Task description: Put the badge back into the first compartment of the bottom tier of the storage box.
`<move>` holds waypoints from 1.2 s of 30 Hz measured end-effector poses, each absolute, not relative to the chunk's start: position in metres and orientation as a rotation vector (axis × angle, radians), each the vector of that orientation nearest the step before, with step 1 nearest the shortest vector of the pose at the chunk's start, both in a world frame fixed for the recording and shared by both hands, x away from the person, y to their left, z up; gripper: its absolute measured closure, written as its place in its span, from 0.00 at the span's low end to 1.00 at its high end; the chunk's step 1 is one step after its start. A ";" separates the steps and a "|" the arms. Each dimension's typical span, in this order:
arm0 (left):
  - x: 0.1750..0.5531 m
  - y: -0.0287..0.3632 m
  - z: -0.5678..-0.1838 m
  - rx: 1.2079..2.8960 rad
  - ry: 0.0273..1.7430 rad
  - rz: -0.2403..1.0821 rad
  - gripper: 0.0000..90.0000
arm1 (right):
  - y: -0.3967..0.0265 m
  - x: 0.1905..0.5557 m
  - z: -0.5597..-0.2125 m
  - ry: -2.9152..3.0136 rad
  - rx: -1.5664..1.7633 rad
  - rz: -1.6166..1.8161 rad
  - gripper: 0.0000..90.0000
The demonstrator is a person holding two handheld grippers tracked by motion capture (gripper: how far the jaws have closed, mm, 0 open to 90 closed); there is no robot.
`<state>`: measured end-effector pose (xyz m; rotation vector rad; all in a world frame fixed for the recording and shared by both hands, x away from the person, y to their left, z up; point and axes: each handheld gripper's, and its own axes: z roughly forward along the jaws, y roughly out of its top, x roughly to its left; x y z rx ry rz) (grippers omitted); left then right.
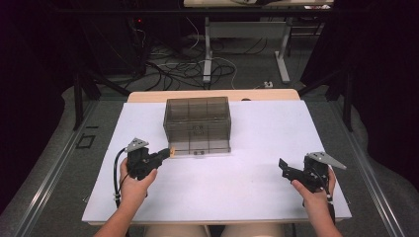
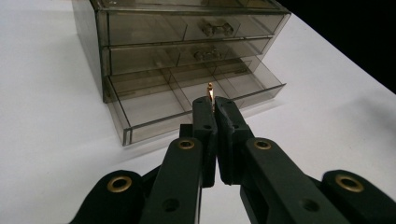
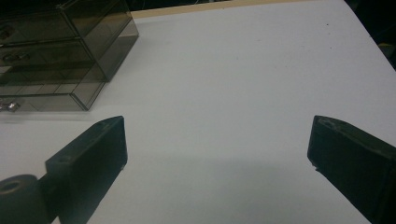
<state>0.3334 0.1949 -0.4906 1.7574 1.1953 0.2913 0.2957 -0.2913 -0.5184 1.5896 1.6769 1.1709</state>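
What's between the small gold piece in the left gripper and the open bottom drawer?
Nothing visible. The left gripper is shut on the small gold-coloured metal piece, held just at the pulled-out bottom drawer of the smoky transparent plastic drawer box; its compartments look bare.

No legible text, label, brand mark, number or sign appears in any view. The smoky transparent plastic drawer cabinet (image 1: 197, 124) at the centre of the high view carries no readable marking on its walls or drawer fronts. The white rectangular table top (image 1: 257, 148) is unprinted. The black jaws at the bottom of both gripper views bear no lettering. Small dark shapes on the grey floor at the left edge of the high view are too small to read
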 end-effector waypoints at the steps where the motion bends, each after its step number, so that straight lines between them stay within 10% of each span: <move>1: 0.334 0.194 -0.489 1.757 1.196 0.297 0.98 | -0.291 0.296 -0.518 1.674 1.601 1.167 0.05; 36: 0.385 0.187 -0.493 1.708 1.340 0.266 0.98 | -0.293 0.296 -0.520 1.688 1.599 1.171 0.05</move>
